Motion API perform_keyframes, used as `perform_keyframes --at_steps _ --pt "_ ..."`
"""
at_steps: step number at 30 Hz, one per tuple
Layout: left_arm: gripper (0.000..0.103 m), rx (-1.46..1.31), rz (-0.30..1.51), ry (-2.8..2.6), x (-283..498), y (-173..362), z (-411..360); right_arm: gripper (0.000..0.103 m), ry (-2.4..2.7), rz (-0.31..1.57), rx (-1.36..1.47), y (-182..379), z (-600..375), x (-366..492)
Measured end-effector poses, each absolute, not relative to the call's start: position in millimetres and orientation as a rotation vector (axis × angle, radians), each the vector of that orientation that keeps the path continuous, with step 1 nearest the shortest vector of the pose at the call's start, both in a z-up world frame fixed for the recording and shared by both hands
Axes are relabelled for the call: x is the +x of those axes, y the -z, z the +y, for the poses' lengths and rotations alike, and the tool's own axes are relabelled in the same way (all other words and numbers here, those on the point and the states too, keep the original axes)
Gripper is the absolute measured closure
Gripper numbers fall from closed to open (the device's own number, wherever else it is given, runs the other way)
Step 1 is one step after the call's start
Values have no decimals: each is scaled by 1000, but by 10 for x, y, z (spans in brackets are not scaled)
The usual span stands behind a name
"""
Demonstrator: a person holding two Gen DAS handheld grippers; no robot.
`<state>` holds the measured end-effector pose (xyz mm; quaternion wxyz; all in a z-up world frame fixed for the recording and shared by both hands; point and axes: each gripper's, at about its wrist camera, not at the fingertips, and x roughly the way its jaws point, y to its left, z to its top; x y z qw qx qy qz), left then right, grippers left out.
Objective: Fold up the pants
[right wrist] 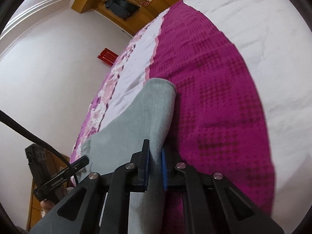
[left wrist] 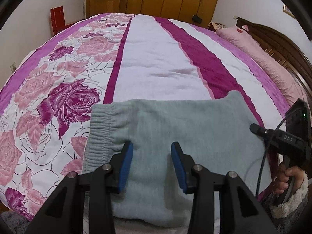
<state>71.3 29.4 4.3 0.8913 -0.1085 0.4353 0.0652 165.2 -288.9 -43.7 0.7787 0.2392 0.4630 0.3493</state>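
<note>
1. The folded grey fleece pants (left wrist: 175, 128) lie on the bed's pink-and-magenta floral quilt (left wrist: 156, 58), near its front edge, elastic waistband to the left.
2. Your left gripper (left wrist: 152, 163) hovers over the pants, its jaws apart with nothing between the blue pads (left wrist: 125, 167).
3. Your right gripper (right wrist: 155, 167) has its jaws clamped on the pants' right edge, pinching a fold of the fabric.

We see the grey fleece pants (left wrist: 175, 120) lying folded on the bed's near edge, elastic waistband (left wrist: 101, 132) at the left, one edge (right wrist: 156, 117) lifted up.
</note>
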Motion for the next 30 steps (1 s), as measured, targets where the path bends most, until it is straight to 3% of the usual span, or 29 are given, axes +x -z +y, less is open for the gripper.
perform_keyframes --at_steps 15,25,30 --pt "60 -131 908 -65 988 -248 -360 95 -578 970 471 250 -4205 2114" --pt "60 -79 933 5 1198 -219 -999 79 -582 991 615 551 -4350 1986" --pt "60 -61 921 51 1253 -257 -1308 77 -612 1019 720 671 -4464 1706"
